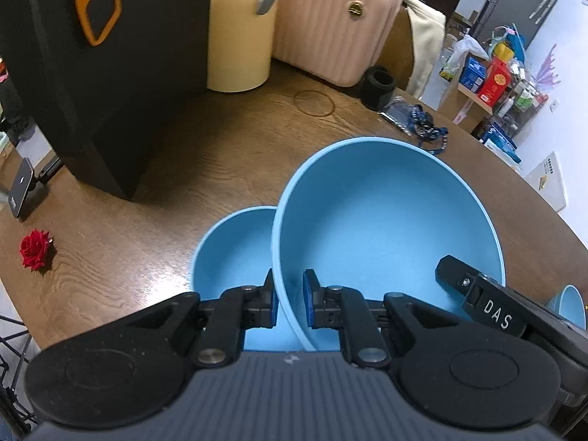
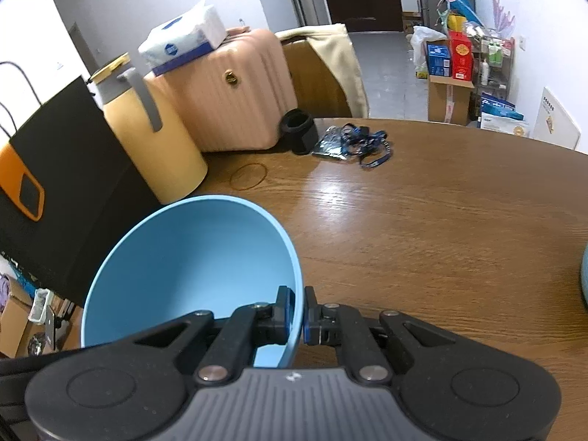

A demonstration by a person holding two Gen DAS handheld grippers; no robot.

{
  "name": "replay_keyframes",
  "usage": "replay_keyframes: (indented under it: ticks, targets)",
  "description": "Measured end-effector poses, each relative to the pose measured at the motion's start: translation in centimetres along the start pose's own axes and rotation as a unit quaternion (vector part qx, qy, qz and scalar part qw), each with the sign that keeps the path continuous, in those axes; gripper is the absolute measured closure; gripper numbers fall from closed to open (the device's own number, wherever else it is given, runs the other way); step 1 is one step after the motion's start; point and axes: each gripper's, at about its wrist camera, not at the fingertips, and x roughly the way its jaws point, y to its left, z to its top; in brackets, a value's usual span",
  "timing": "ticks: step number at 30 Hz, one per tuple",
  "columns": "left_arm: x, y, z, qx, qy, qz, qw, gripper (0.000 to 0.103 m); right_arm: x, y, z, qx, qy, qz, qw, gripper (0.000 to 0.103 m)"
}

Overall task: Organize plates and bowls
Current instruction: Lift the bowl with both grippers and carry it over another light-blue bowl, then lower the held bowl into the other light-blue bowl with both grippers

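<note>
Gripping a large blue bowl (image 1: 386,220) by opposite rim walls, both tongs are closed on it.
It is held tilted, mouth toward the cameras, partly over a smaller blue bowl (image 1: 231,250) on the tabletop (image 1: 147,220); left tongs (image 1: 289,299), right tongs (image 2: 297,316).

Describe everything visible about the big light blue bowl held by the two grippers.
The big light blue bowl is round, deep and matte, plastic by its look, with a thin rim and nothing inside. It hangs tilted above the brown wooden table. The left gripper pinches its near-left rim, one pad inside and one outside; the right gripper clamps the opposite rim likewise. A smaller light blue bowl sits below and left, partly hidden behind it; contact between them cannot be told.
</note>
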Motion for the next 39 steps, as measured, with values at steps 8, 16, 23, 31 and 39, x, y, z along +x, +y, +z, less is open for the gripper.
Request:
replay_keyframes:
  ticks: [8, 16, 23, 31, 39]
  targets:
    - [1.0, 2.1, -0.3, -0.009, 0.001, 0.018, 0.9998, 0.089, 1.5, 2.1, -0.9, -0.012, 0.016, 0.005, 1.0, 0.097]
    - [2.5, 3.9, -0.8, -0.01, -0.003, 0.029, 0.9995, 0.089, 3.6, 3.1, -1.8, -0.016, 0.026, 0.011, 0.999, 0.097]
    - [4.0, 4.6, -1.1, -0.003, -0.003, 0.041, 0.9992, 0.089, 5.3, 4.2, -2.4, -0.033, 0.03, 0.007, 0.999, 0.097]
    - [5.5, 5.0, -1.7, 0.015, -0.007, 0.052, 0.9985, 0.088, 6.8, 5.0, -3.3, -0.063, 0.034, 0.002, 0.997, 0.096]
    - [6.3, 5.3, -2.2, 0.036, -0.014, 0.052, 0.9979, 0.088, 7.7, 5.3, -4.1, -0.084, 0.032, 0.003, 0.996, 0.096]
